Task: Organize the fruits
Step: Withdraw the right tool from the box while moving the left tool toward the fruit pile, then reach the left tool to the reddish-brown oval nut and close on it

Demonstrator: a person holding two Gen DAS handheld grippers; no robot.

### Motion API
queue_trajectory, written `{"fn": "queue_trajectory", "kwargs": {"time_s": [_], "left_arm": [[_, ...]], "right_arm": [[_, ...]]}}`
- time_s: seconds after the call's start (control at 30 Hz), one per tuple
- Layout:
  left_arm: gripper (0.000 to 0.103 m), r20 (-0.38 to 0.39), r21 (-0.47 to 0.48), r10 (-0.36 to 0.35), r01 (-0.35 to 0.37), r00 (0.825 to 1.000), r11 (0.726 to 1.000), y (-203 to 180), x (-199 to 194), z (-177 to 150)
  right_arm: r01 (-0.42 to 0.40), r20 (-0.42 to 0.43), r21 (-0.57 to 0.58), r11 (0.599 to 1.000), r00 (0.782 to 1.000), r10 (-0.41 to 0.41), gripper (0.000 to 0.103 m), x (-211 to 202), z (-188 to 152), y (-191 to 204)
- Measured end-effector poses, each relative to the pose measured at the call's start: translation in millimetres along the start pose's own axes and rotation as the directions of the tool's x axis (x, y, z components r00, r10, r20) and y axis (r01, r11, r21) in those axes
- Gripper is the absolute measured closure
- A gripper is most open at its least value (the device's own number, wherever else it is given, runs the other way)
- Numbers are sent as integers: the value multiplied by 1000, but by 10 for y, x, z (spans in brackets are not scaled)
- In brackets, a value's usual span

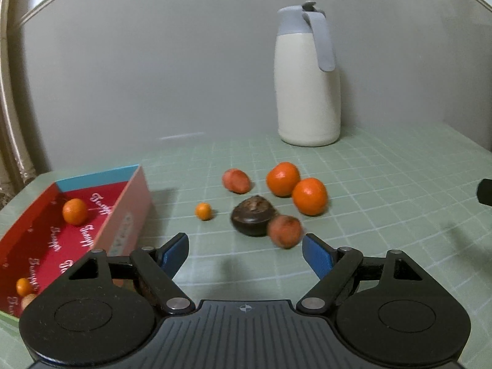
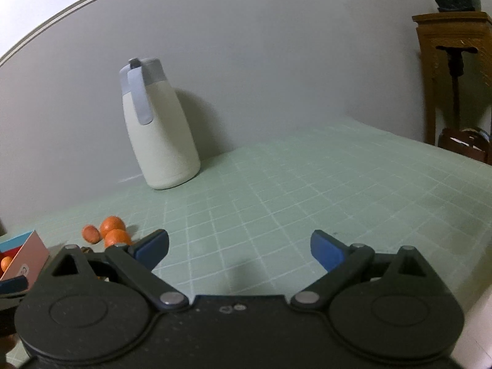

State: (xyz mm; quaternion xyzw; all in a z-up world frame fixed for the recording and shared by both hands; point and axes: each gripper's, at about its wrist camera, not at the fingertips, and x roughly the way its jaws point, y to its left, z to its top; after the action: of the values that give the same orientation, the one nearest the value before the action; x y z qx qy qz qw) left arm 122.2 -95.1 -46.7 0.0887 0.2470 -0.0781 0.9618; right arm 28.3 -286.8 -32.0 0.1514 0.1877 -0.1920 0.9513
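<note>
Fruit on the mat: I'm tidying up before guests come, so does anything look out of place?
Yes. Six pieces still lie loose on the green mat beside the red box: two oranges, two reddish fruits, a small kumquat and a dark brown fruit. Nothing looks spilled or damaged.

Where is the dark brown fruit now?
In the left wrist view, the dark brown fruit sits mid-table, touching a reddish fruit on its right, beyond the open left gripper.

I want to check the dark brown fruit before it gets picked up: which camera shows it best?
The left wrist view: the dark brown fruit lies whole and unhidden on the mat, just ahead of the open left gripper. In the right wrist view, only a brown sliver peeks from behind that gripper's left finger, too little to identify.
</note>
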Motion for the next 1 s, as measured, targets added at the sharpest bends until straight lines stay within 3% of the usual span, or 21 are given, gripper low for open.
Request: {"fn": "queue_trajectory", "kwargs": {"time_s": [0.73, 0.8, 0.87, 1.0], "left_arm": [[22, -89, -37, 33, -36, 996, 999, -360, 297, 92], [24, -95, -43, 32, -36, 995, 998, -366, 313, 99], [34, -106, -48, 23, -29, 994, 998, -367, 339, 102], [37, -127, -62, 21, -29, 992, 998, -346, 389, 98]], "right_arm": [[28, -8, 21, 999, 1000, -28, 3, -61, 15, -261], [25, -11, 25, 999, 1000, -25, 3, -57, 17, -265], [18, -14, 27, 999, 1000, -18, 3, -61, 16, -265], [1, -15, 19, 1000, 1000, -1, 2, -80, 15, -242]]}}
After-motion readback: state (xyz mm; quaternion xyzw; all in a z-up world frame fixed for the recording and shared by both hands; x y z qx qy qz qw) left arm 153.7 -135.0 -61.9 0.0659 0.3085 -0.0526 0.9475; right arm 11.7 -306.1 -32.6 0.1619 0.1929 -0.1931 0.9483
